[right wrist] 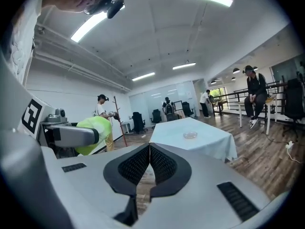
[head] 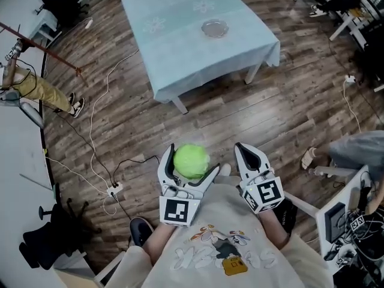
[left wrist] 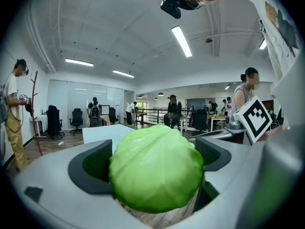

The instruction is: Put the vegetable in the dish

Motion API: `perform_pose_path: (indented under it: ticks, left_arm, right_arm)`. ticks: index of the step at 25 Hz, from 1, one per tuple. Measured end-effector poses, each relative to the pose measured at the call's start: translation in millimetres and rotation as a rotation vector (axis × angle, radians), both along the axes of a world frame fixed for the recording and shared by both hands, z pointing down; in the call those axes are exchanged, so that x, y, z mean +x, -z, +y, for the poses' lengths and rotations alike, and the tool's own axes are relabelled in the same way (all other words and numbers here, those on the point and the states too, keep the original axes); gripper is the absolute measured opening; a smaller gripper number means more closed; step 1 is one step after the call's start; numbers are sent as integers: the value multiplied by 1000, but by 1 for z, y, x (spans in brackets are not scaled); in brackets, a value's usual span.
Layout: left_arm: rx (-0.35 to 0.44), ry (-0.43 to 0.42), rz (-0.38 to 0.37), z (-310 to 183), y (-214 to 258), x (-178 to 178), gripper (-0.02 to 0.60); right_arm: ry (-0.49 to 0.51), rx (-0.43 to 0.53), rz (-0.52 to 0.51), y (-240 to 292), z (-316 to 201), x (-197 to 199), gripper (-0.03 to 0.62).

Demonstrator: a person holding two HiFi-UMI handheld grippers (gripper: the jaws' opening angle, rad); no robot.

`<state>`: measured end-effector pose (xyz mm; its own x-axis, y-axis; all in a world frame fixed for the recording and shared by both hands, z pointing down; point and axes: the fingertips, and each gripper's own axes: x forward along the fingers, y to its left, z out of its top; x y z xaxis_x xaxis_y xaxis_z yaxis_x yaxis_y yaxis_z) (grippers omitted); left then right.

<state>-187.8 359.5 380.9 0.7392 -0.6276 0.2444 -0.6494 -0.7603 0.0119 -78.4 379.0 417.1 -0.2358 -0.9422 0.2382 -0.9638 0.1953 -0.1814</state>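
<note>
Left gripper [head: 188, 174] jaws clamp the cabbage [left wrist: 156, 168] between them.

Dark wood plank floor [head: 240, 119] running through the room, white cables [head: 91, 131] trailing across it to a power strip [head: 114, 189]. Table [head: 180, 53] in pale blue cloth standing mid-floor. Black office chairs [left wrist: 76, 118] sitting by the far wall. Strip lights [left wrist: 182, 41] glowing on white ceiling [left wrist: 119, 27]. People [left wrist: 172, 109] lingering at the back.
</note>
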Motion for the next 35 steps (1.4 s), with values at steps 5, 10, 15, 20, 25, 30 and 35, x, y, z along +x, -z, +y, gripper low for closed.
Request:
perform_pose_path:
  ticks: [5, 10, 15, 20, 25, 30, 35]
  left_arm:
    - [-34, -21, -19, 7, -6, 36, 554]
    - [-83, -43, -47, 10, -10, 61, 554]
    - [-88, -41, 22, -17, -19, 74, 554]
    - [-141, -41, 73, -46, -34, 93, 554]
    - [-132, -25, 132, -95, -28, 108, 554]
    - [-116, 1, 176, -157, -17, 114, 554]
    - [-107, 0, 212, -221, -4, 111, 554]
  right_arm:
    - [-62, -15, -27, -9, 17, 42, 18]
    - [-107, -48, -57, -22, 29, 74, 18]
    - [-95, -75, -60, -32, 11, 86, 18]
    - [-101, -141, -23, -41, -7, 102, 18]
    - [-71, -147, 31, -29, -56, 113, 18]
    - [-47, -132, 55, -12, -131, 121, 18]
    - [-40, -108, 86, 7, -202, 118, 18]
